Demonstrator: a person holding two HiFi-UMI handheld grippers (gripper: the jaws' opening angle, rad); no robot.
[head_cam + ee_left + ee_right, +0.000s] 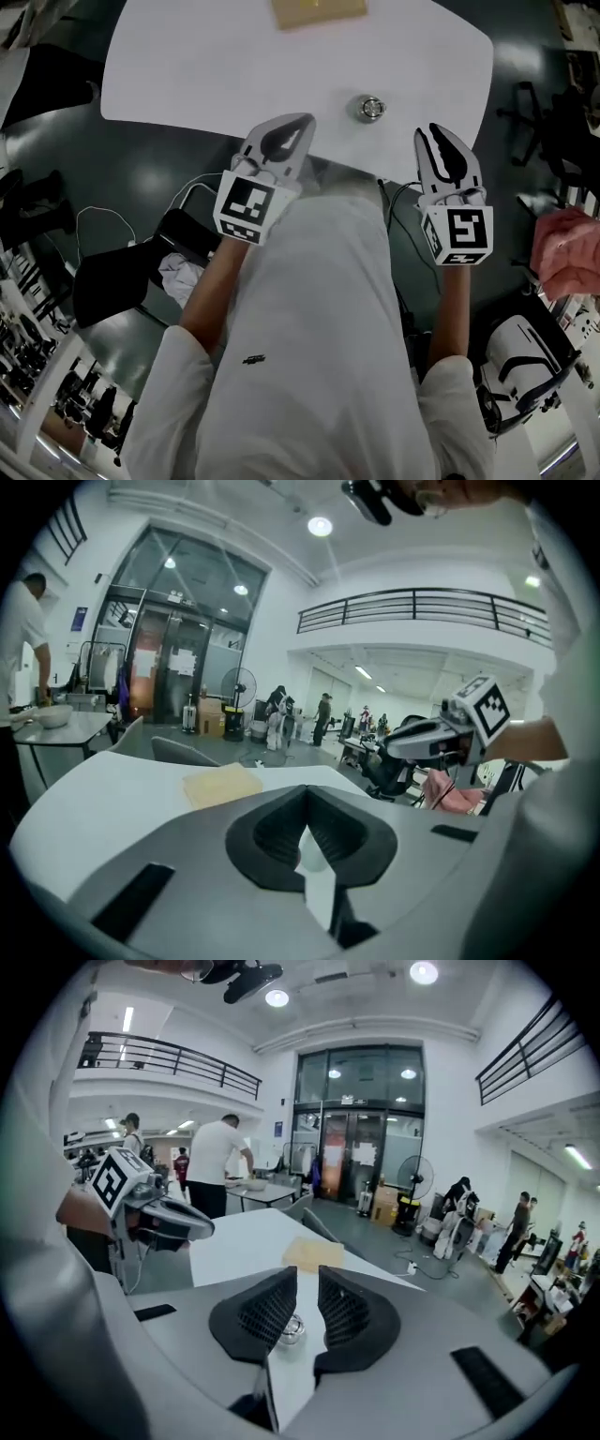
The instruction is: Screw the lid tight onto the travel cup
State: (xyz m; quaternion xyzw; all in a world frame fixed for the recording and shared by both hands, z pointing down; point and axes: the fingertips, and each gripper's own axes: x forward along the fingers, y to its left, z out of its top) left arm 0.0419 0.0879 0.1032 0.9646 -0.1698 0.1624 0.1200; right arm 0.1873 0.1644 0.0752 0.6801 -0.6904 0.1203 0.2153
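Observation:
A small round shiny metal piece [370, 108], the cup or its lid seen from above, stands on the white table [187, 66] near its front edge. Both grippers hang at that edge, short of it. My left gripper [302, 122] is to its left, jaws shut with nothing in them; the tips meet [307, 794]. My right gripper [433, 129] is to its right, jaws a narrow slit apart and holding nothing [307, 1274]. In the right gripper view the metal piece [291, 1328] shows on the table beyond the jaws, apart from them.
A tan flat board [317, 11] lies at the table's far edge. Cables and a dark bag [112, 277] lie on the floor at left, and a pink cloth [562, 253] and a chair [525, 366] are at right. People stand in the background [220, 1162].

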